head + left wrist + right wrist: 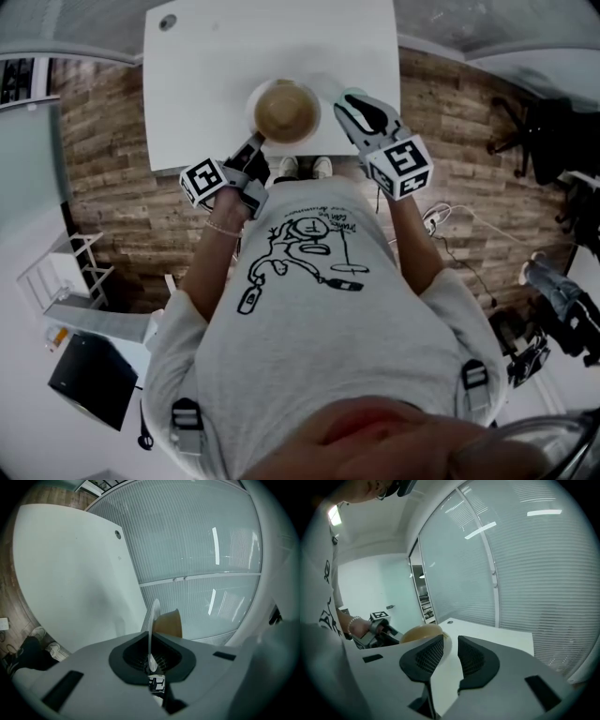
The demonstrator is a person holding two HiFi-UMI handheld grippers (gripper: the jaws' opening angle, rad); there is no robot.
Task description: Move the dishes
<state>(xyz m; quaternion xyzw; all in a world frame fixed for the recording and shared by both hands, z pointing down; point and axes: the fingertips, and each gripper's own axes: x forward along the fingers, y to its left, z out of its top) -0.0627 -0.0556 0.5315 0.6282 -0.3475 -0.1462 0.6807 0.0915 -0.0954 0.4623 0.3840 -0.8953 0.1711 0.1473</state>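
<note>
Head view: white table (216, 84) at top, person standing at its near edge. A white plate (251, 112) sits over the near part of the table with a brown bowl (286, 111) on it. The bowl's inside shows plain brown. Left gripper (255, 141) reaches the plate's near-left rim, marker cube (204, 180) behind it. Right gripper (352, 108) is just beside the plate's right edge, apart from it. Can't tell from here if the plate rests on the table or is lifted off it. Shoes (305, 167) show below the table edge, on the wood floor (112, 141).

Left gripper view: left gripper (152, 660) is clamped on the plate (153, 620) rim. The plate is seen edge-on as a thin white line rising from between the jaws. The bowl (169, 623) shows on the plate's right face, only its brown side visible. The table (70, 573) is at left, a blinds-covered glass wall (197, 550) behind.

Right gripper view: right gripper (450, 656) jaws stand a narrow gap apart, released, only the table (497, 637) showing through the gap. The bowl (421, 632) and a sliver of plate (446, 645) are left of the left jaw, outside the gap. Bowl contents are hidden from this angle. Further left, the left gripper (382, 632) holds the plate's far side.
</note>
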